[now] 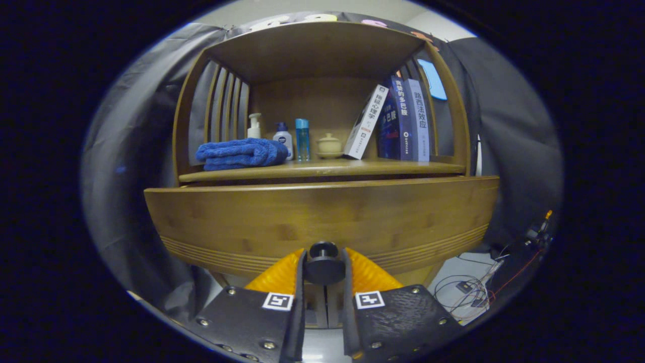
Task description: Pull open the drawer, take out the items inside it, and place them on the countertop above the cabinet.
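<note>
Claw point(324, 267) closed on the dark round knob point(324, 263) of the drawer front point(322, 219), with one orange-backed finger pressed against each side of the knob and only the knob's width between them. Drawer front stands slightly forward of the cabinet, a thin dark gap showing along its top edge beneath the countertop point(322, 170); its interior is hidden from this angle, so the items to be taken out cannot be identified. Countertop above already carries a folded blue towel point(241, 154), a white pump bottle point(255, 126), a small white bottle with a blue cap point(283, 136), a slim blue bottle point(302, 139), a small lidded ceramic pot point(329, 145) and several books point(398, 118) leaning at the far side, leaving bare wood mainly along the front edge. Step in hand, by judgement: the pull to open the drawer, at an early stage. Principal hazards: the fingers sliding off the smooth rounded knob if the pull is angled downward or sideways rather than straight back; the drawer binding on its runners under an off-axis pull; and, later, crowding on the countertop, where a carelessly placed item could knock the bottles or the pot over.
</note>
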{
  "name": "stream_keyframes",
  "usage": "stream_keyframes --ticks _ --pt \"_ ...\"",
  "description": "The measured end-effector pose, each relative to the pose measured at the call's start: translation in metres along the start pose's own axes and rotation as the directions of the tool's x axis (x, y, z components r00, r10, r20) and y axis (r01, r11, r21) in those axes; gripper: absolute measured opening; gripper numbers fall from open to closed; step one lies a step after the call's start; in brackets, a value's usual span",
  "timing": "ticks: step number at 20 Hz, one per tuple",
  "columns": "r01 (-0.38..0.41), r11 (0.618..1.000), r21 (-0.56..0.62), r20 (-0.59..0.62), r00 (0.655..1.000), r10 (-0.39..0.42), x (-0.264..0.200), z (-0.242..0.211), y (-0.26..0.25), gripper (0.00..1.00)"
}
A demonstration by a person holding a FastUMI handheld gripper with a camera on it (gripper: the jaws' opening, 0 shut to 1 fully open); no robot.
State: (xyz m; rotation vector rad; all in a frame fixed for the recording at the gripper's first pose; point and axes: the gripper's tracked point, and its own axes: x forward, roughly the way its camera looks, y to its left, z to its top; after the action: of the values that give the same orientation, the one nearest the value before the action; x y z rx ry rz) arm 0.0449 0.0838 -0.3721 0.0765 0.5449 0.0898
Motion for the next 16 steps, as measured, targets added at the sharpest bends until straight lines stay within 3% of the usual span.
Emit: stream_keyframes --ticks 9,16 --pt "-0.007 1.000 -0.022 -0.010 1.000 0.007 -0.067 -0.019 -0.004 0.31" --pt "-0.031 0.998 -0.045 -0.059 0.998 0.029 -0.082 -0.027 -0.009 0.30"
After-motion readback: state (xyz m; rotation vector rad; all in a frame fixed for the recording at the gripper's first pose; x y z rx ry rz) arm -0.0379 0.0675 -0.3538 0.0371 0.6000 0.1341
